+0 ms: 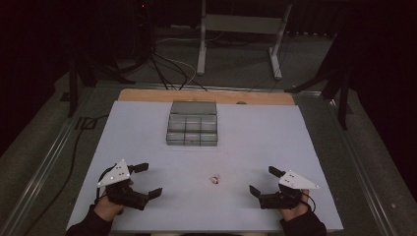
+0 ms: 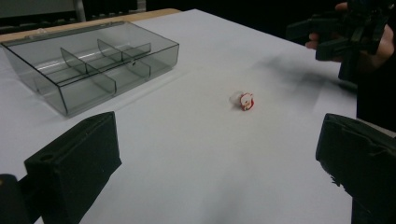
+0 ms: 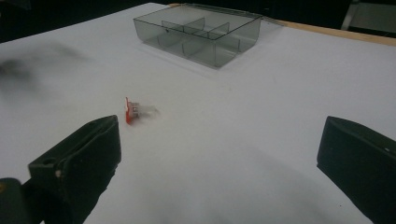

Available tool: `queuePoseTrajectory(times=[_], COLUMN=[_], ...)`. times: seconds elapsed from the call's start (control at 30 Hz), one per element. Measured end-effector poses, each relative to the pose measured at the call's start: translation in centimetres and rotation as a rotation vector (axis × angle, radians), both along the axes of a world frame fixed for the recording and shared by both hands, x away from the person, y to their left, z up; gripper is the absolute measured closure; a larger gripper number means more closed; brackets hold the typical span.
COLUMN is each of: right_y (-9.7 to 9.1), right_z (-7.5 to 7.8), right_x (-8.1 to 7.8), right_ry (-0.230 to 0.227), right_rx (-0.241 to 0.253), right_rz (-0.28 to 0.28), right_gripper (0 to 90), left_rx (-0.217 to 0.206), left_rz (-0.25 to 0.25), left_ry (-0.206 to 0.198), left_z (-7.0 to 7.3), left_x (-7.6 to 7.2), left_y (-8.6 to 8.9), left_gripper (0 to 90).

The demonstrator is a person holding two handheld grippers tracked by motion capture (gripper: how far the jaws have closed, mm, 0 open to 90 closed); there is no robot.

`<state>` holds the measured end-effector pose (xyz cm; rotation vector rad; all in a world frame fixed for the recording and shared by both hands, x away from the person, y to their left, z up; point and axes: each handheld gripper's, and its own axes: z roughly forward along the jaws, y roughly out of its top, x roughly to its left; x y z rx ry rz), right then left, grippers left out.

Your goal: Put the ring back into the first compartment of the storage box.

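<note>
A small red and white part (image 1: 215, 180) lies on the white table between my two grippers; it also shows as the red and white part (image 2: 245, 101) and the red and white part (image 3: 133, 110). A clear grey compartment box (image 1: 192, 130) sits at the middle back, seen too as the compartment box (image 2: 91, 60) and the compartment box (image 3: 201, 32). My left gripper (image 1: 147, 180) stands open at the front left, nothing between its jaws. My right gripper (image 1: 263, 181) stands open at the front right, likewise holding nothing. The left gripper view catches the right gripper (image 2: 322, 37) far off.
The white table top (image 1: 147, 132) ends in a wooden strip (image 1: 147, 95) at the back. Beyond it a table frame (image 1: 241, 29) and cables (image 1: 167, 69) lie on the dark floor. Metal rails (image 1: 44, 162) run along both sides.
</note>
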<state>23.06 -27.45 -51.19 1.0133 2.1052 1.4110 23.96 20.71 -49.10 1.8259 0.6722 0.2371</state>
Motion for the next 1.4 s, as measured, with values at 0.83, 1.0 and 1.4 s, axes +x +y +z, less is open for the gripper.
queuePoseTrajectory(times=[0.83,1.0,1.4], right_y=[-0.1,-0.1,-0.1], right_z=[0.0,0.0,0.0], right_x=[0.0,0.0,0.0], right_ry=[-0.009,-0.008,-0.003], right_rx=[0.007,0.008,0.008], right_rz=[0.0,0.003,0.001], right_gripper=[0.0,0.0,0.0], left_rx=[0.009,0.007,0.013], left_rz=[-0.076,-0.087,-0.095], left_ry=[0.009,0.014,0.033], left_z=[1.2,1.3,1.3], left_x=[1.5,1.8,2.2], left_y=[-4.9,-5.9,-9.3], left_gripper=[0.5,0.5,0.5])
